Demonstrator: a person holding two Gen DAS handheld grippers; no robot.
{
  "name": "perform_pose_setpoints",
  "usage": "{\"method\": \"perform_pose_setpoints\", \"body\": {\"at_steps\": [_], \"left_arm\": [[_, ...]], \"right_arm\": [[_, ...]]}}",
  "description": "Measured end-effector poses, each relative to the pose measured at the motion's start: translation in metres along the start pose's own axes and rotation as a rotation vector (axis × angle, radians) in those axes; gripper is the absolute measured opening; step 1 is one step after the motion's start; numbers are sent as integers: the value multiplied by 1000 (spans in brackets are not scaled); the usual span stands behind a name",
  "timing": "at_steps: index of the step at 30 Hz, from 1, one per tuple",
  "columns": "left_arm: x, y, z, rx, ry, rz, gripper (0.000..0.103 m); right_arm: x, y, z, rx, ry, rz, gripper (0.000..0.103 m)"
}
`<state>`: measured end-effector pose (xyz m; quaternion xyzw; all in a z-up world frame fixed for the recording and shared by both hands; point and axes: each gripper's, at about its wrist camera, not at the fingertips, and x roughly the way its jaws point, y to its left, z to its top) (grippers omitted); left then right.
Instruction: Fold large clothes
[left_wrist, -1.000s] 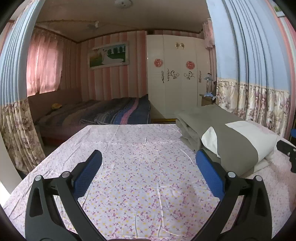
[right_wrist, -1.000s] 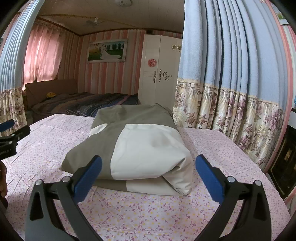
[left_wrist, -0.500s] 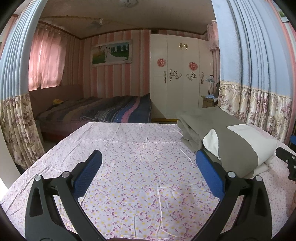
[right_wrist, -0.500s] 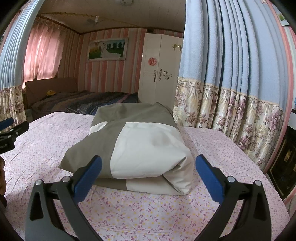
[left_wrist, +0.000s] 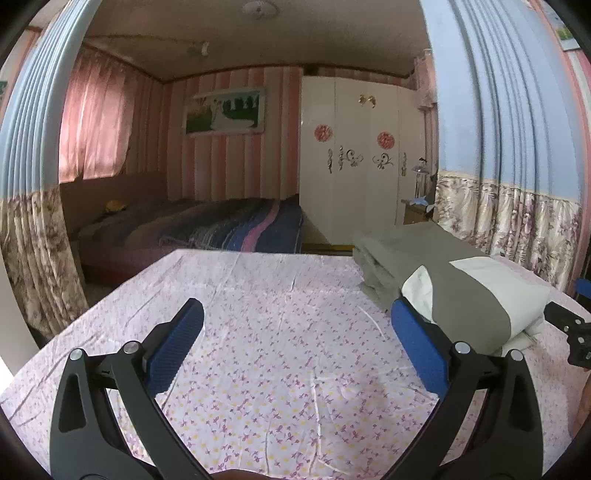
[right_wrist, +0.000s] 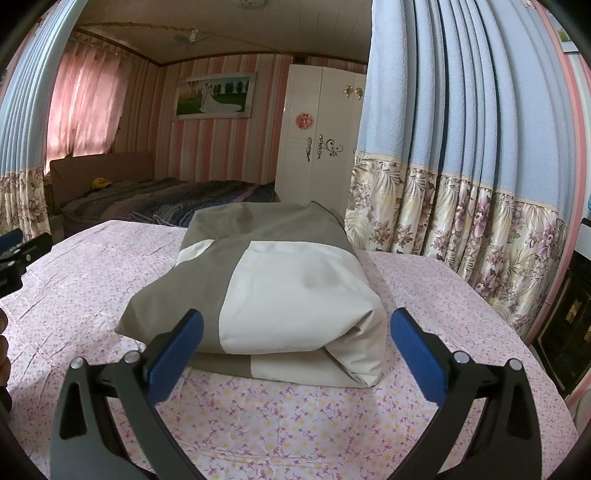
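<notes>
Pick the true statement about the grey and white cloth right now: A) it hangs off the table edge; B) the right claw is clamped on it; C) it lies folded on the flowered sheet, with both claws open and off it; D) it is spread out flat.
C: the folded cloth rests on the flowered sheet, with the right claw and left claw open and empty.

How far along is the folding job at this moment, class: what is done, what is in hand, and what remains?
Done: the grey-and-cream cloth lies folded in a thick, layered bundle on the floral sheet. In hand: nothing; the right gripper is open just in front of the bundle, and the left gripper is open over bare sheet. Left: apparently nothing more than perhaps tidying the loose near corner.
</notes>
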<state>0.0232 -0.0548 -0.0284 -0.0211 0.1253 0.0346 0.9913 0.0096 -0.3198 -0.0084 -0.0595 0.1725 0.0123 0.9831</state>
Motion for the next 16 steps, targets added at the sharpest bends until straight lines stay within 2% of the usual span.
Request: {"method": "perform_pose_setpoints", "body": {"at_steps": [6,11,16], "left_arm": [[-8,-11,0,55,-38,2,100],[0,-7,-2,35,24,-55,100],[0,-8,-3,41,29,-65,100]], "right_arm": [[1,-1,0,3,-2,-1,101],[1,-3,0,5,-6,0,101],[1,-3,1,4,-5,0,101]]}}
